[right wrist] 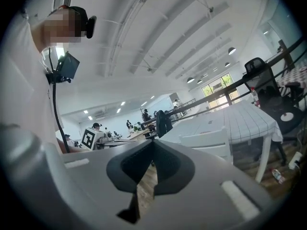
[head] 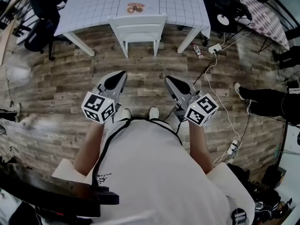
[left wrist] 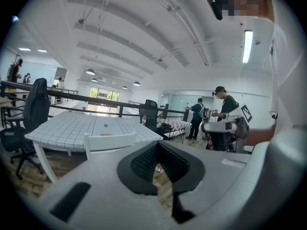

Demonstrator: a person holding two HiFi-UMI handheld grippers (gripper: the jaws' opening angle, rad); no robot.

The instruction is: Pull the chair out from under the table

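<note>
Left tool [head: 123, 73], right tool [head: 167, 78]: closed, empty

Person: white short-sleeved shirt [head: 154, 168], black cable [head: 104, 149] down its front behind the left claw [head: 123, 74], white shoes [head: 153, 112]. Left claw and right claw [head: 167, 79]: grey shells, black-lined jaws, a white cube [head: 98, 108] of black square markers at each rear.

No word, number or brand can be read in any view. Only black-and-white square code patterns, without letters, are carried by the marker cube [head: 98, 108] of the left gripper [head: 124, 72] and by the marker cube [head: 201, 109] of the right gripper [head: 166, 78]. A small dark print [head: 102, 176] on the person's white shirt [head: 150, 172] and a brown round motif [head: 135, 7] on the checked table [head: 89, 8] are shown too small to be made out.
</note>
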